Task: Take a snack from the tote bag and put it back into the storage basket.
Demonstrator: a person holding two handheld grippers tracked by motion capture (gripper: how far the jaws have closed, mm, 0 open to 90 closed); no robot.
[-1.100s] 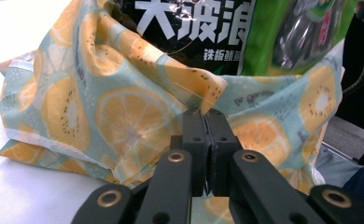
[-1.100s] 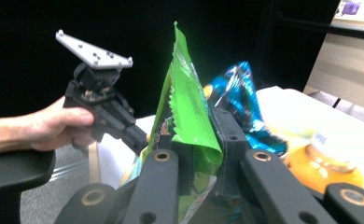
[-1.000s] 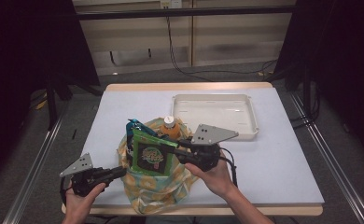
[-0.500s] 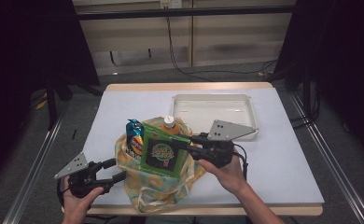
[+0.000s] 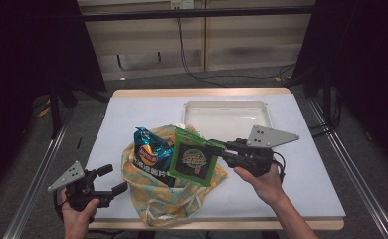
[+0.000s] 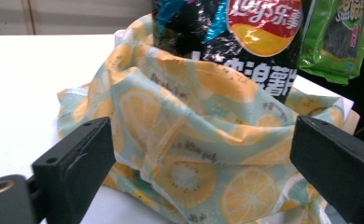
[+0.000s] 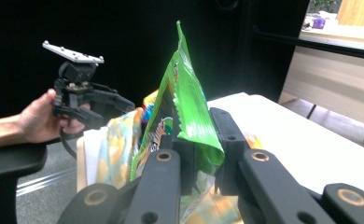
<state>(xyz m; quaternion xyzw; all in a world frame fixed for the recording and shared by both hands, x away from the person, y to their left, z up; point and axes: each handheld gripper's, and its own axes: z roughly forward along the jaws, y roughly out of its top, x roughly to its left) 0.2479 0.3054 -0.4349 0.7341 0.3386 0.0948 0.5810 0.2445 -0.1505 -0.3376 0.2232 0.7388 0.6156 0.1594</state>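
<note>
Lemon-printed cloth of a bag is seen at the near edge of the table, with the left gripper held just beside it, its jaws spread wide and nothing between them. A green packet is pinched at its edge by the right gripper and held above the bag's mouth, beside a dark crisp packet standing in the bag. Farther back, a white tray is seen on the table.
</note>
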